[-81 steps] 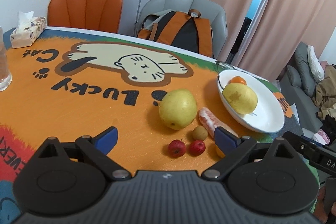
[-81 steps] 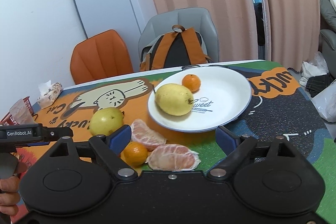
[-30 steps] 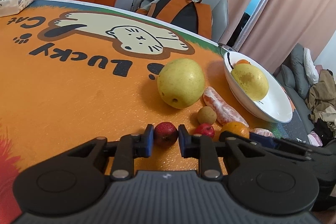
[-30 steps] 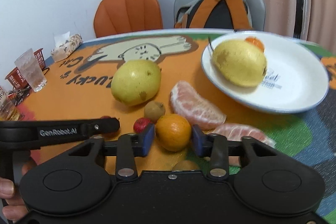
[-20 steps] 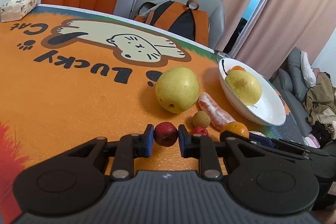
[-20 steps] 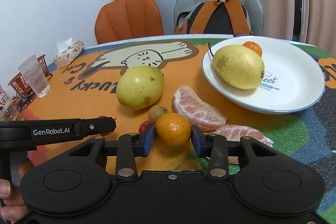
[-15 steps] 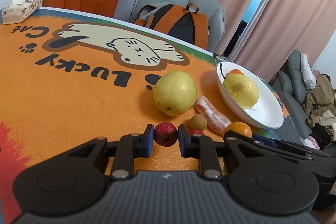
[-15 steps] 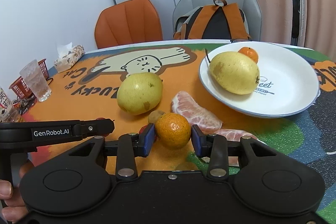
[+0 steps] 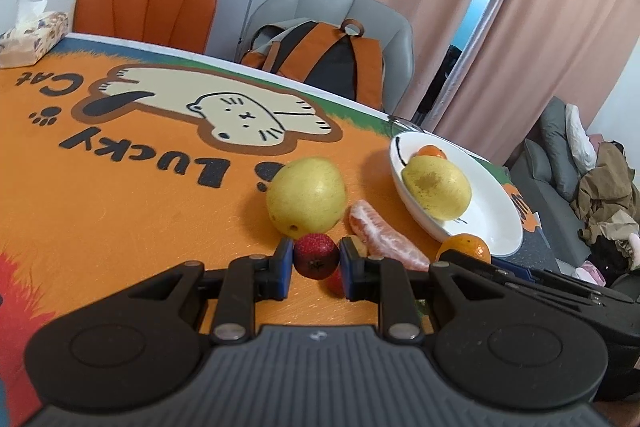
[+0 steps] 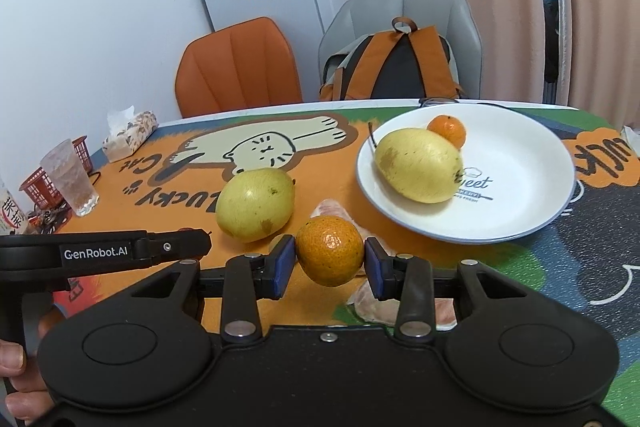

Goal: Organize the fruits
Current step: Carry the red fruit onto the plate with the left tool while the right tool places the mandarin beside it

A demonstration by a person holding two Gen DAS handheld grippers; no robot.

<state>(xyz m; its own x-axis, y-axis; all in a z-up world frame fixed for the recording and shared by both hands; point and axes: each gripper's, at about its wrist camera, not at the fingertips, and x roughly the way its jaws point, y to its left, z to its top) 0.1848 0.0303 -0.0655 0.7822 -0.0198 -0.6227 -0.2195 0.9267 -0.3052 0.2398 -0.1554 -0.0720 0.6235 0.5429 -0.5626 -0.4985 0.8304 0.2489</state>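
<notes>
My left gripper (image 9: 316, 257) is shut on a small red fruit (image 9: 316, 255), held just above the orange cat tablecloth. My right gripper (image 10: 330, 259) is shut on a small orange (image 10: 330, 250), also lifted off the table. A white plate (image 10: 520, 179) to the right holds a yellow pear (image 10: 418, 165) and another small orange (image 10: 447, 130). A second yellow pear (image 10: 255, 203) rests on the cloth left of the plate. Peeled citrus segments (image 9: 386, 237) lie near the plate. A second red fruit (image 9: 335, 281) peeks out under the left gripper's fingers.
A glass (image 10: 70, 177), a red basket (image 10: 38, 187) and a tissue pack (image 10: 128, 135) stand at the table's left end. An orange chair (image 10: 240, 67) and a grey chair with a backpack (image 10: 400, 67) are behind the table. A hand (image 10: 16, 379) grips the left tool.
Both grippers closed on their fruits, the red fruit and the small orange, and have since risen a little off the table, carrying them.
</notes>
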